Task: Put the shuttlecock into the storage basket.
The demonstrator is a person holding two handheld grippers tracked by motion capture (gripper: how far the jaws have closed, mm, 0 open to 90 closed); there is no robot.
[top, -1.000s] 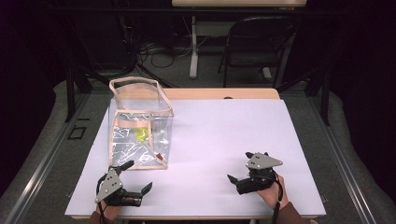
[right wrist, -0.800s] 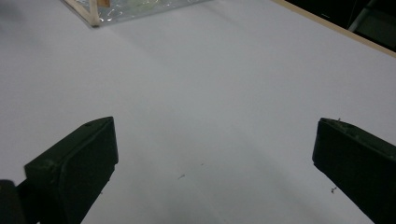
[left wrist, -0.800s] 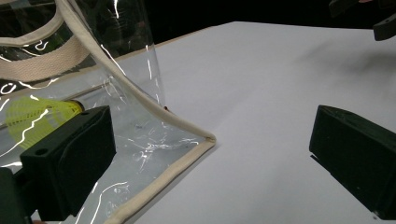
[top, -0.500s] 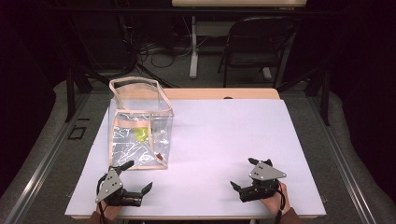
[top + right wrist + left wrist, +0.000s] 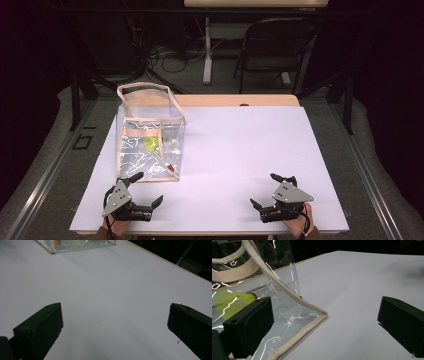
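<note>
My left gripper (image 5: 145,192) sits low at the near left edge of the white table (image 5: 240,150), its jaws spread wide with nothing between them. Just beyond it stands the clear bag (image 5: 150,132), cream-trimmed, upright and open at the top; in the left gripper view its near bottom corner (image 5: 322,313) lies just ahead of my left jaw, close but not touching as far as I can tell. Inside the bag lies a yellow-green shuttlecock (image 5: 233,301), seen through the plastic, partly behind my jaw and broken up by glare.

My right gripper (image 5: 274,192) rests near the front right edge, jaws likewise released and empty, well apart from the bag. Between the two grippers and out to the right the sheet is bare, wide room for moving. From the right gripper view the bag's base (image 5: 75,245) is cut off at the top of the picture.

Beyond the far table edge stands a folding chair (image 5: 272,50) in shadow, with cables (image 5: 165,52) on the floor, hard to make out.
</note>
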